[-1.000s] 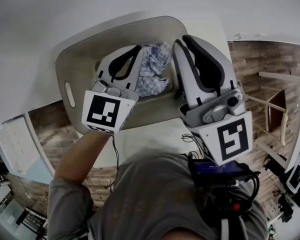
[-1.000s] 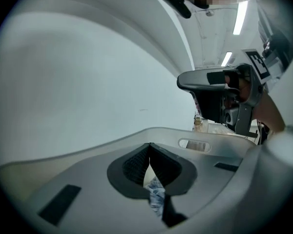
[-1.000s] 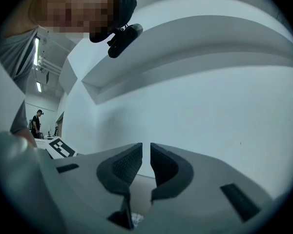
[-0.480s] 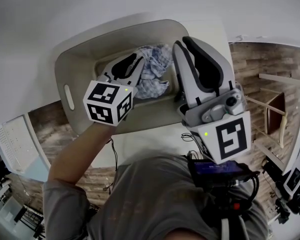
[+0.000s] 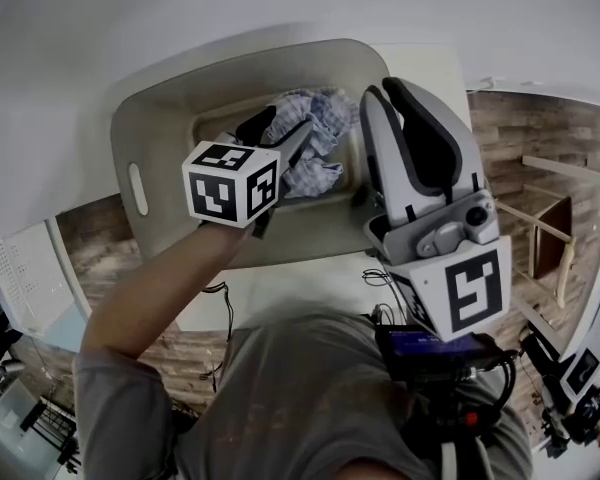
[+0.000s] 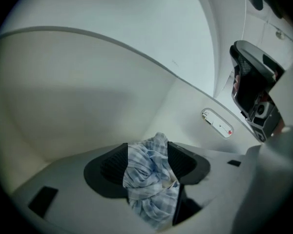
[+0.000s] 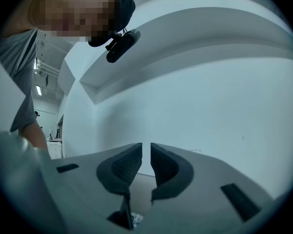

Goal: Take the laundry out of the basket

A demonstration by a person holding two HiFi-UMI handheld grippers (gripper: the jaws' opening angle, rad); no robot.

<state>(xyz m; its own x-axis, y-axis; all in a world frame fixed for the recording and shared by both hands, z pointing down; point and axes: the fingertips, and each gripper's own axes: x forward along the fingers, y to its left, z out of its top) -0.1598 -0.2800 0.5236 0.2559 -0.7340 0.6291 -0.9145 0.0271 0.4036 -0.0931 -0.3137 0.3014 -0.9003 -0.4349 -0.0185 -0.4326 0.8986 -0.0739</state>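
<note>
Head cam looked steeply down on the basket (image 5: 165, 108); left gripper cam sat close inside it, right one faced a wall (image 7: 210, 91).

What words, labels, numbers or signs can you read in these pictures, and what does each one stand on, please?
No legible word or number in any view.
Left cube and right cube: black-and-white square markers, not lettering.
Small oval patch on the basket wall: any print is too small to read.
</note>
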